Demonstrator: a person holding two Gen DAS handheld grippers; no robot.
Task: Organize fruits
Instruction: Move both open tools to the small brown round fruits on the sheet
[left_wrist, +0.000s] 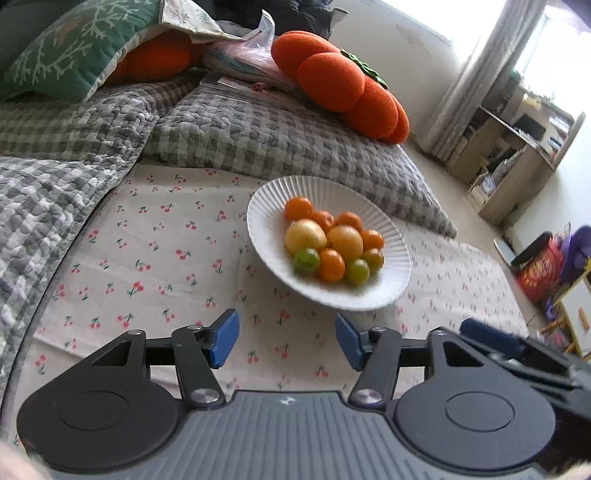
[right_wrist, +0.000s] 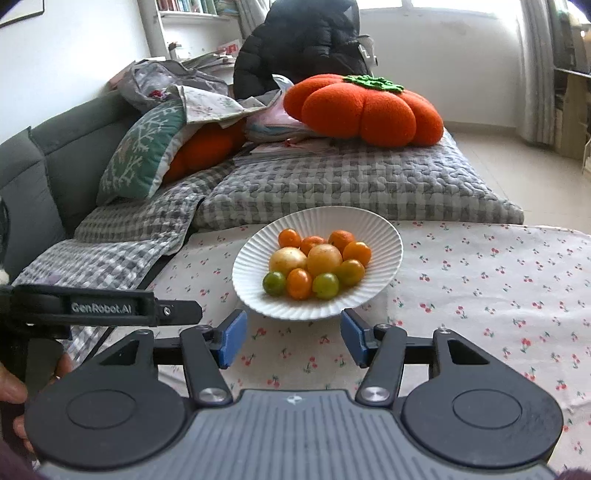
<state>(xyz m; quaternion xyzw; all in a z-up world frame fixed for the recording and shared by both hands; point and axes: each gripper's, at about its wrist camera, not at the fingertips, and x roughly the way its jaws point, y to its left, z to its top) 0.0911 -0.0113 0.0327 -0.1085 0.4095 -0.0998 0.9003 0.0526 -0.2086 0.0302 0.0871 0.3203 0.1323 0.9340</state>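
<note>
A white ribbed plate (left_wrist: 269, 218) (right_wrist: 251, 258) stands on the cherry-print cloth (left_wrist: 166, 251) (right_wrist: 480, 280). On it lies a heap of fruit (left_wrist: 332, 243) (right_wrist: 319, 264): two yellow ones in the middle, several small orange ones and green ones around them. My left gripper (left_wrist: 287, 341) hovers over the cloth just short of the plate's near rim, open, with nothing between its blue pads. My right gripper (right_wrist: 293, 339) is also open and holds nothing; the plate's near edge sits just beyond its tips. The left gripper's body (right_wrist: 110, 308) shows at the left of the right wrist view.
Behind the plate lies a grey checked quilt (left_wrist: 258, 140) (right_wrist: 351, 184) with an orange pumpkin-shaped cushion (left_wrist: 343, 85) (right_wrist: 365, 107), a green patterned pillow (left_wrist: 70, 51) (right_wrist: 144, 151) and a dark jacket (right_wrist: 299, 44). A shelf unit (left_wrist: 517, 155) and bags (left_wrist: 543, 266) stand on the right.
</note>
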